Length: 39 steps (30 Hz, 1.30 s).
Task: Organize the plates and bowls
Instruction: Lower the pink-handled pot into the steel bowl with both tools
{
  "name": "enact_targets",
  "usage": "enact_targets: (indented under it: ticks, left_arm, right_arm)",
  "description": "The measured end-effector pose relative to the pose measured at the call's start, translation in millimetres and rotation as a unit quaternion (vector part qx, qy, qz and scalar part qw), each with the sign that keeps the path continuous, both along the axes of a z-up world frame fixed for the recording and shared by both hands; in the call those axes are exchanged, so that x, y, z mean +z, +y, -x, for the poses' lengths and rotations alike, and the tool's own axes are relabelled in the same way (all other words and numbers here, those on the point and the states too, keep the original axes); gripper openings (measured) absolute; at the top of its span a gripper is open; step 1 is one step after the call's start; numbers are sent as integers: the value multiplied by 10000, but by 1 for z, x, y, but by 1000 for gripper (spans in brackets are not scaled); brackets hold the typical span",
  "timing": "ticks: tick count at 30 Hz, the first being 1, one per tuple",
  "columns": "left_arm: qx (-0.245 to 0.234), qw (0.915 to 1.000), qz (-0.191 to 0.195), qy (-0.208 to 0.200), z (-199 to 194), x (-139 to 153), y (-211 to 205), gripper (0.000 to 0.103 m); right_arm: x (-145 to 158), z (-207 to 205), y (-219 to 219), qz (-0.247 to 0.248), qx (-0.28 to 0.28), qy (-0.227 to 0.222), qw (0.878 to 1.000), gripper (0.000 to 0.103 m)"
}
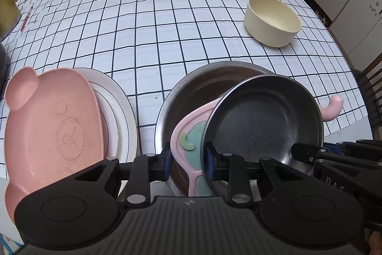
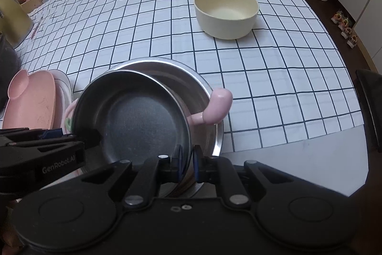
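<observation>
A small steel bowl [image 1: 262, 126] [image 2: 136, 118] lies tilted inside a large steel bowl [image 1: 191, 85] [image 2: 212, 97], on top of a pink dish [image 1: 188, 135] [image 2: 68, 112] with green patches. The dish's curled pink handle [image 1: 334, 106] [image 2: 219, 106] sticks out to the right. My left gripper [image 1: 188, 160] is shut, with the dish's rim and the small bowl's left rim between its fingers. My right gripper [image 2: 188, 164] is shut on the small bowl's near right rim. A cream bowl [image 1: 272, 20] [image 2: 226, 13] stands apart, farther back on the right.
A pink bear-shaped plate [image 1: 47, 130] [image 2: 33, 104] rests on a white plate [image 1: 117, 111] [image 2: 64, 85] at the left. The checked tablecloth [image 1: 155, 28] ends near the front right edge. A dark chair [image 2: 370, 106] stands right, a red pen [image 1: 26, 18] far left.
</observation>
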<state>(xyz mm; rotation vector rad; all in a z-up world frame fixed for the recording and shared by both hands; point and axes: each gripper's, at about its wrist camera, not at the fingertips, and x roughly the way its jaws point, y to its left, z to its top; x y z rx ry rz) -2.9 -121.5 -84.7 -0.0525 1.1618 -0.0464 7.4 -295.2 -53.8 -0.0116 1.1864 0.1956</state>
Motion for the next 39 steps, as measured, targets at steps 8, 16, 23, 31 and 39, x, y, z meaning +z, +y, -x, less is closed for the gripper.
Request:
enact_targets:
  ticks: [8,16,23,31,39]
  left_arm:
    - [22,9999,116,90,-4,-2,4,27]
    - [-207,9988,432,-91,-3,21,4,27]
    - [-213,9992,325,-133,-12,14,8,27]
    - [-448,9986,188,-208,-22,5,4,29]
    - [-746,9958,186,-487,-25,17,3,44]
  right_arm:
    - [5,-4,-10,-337,-156,-54,9993,14]
    - [17,-8,-16,-654,-55,-32,9978,15]
    - [13,-10,-19,-631,-102,32,9980,14]
    - [9,-5,-20,-645,-125,186,9977,29]
    - [6,4,-21,-693,-8,262,9972,35]
